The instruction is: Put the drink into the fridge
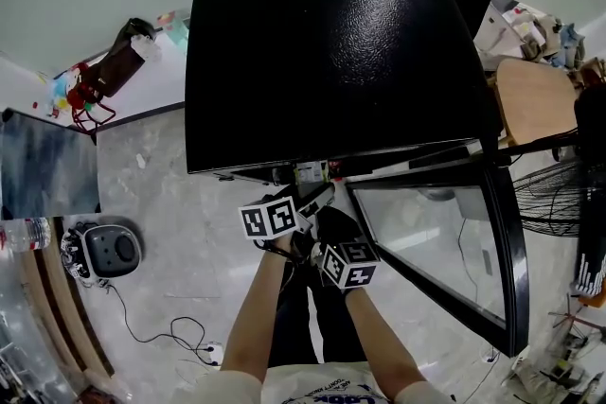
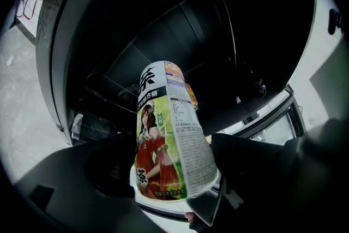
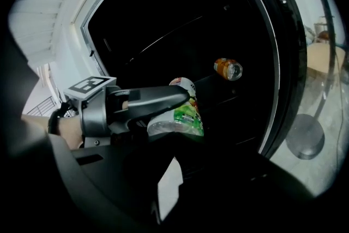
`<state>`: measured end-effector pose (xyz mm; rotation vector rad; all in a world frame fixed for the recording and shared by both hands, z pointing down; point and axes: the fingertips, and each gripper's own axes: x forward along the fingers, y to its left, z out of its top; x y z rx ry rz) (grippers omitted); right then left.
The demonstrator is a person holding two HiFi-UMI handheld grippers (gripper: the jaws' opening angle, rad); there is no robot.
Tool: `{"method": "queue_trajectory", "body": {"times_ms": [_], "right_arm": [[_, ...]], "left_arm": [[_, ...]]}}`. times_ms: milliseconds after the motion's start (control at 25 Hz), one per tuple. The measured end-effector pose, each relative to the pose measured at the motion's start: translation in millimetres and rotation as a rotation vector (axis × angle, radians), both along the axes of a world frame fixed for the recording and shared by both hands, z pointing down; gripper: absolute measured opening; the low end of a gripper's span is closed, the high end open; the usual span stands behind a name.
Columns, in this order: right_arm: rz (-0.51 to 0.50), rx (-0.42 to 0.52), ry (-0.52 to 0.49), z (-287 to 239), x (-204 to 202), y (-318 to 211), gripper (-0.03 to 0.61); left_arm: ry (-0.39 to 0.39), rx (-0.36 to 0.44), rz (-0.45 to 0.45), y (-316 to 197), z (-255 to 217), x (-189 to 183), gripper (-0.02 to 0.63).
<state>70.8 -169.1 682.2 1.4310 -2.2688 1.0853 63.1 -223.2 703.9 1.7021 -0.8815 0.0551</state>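
marble floor [image 1: 180, 194], open fridge [image 1: 322, 43], left hand-held gripper [image 2: 175, 163] tight on drink [image 2: 166, 133], right hand-held gripper [image 3: 172, 163] closed

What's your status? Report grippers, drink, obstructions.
Left gripper shut on drink bottle, at open fridge. Right gripper shut, empty. Orange can inside, just beyond bottle.

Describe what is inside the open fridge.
An orange can lies on its side inside the fridge. The bottle held in the left tongs covers part of the shelves, and the rest is too dark to make out.
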Motion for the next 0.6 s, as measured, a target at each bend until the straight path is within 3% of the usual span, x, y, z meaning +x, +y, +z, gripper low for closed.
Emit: {"method": "queue_trajectory", "body": {"times_ms": [600], "right_arm": [[-0.013, 0.020, -0.069, -8.9, -22.7, -9.2, -0.003]], "left_arm": [[-0.117, 0.063, -0.089, -7.6, -7.2, -29.0, 0.442]]}}
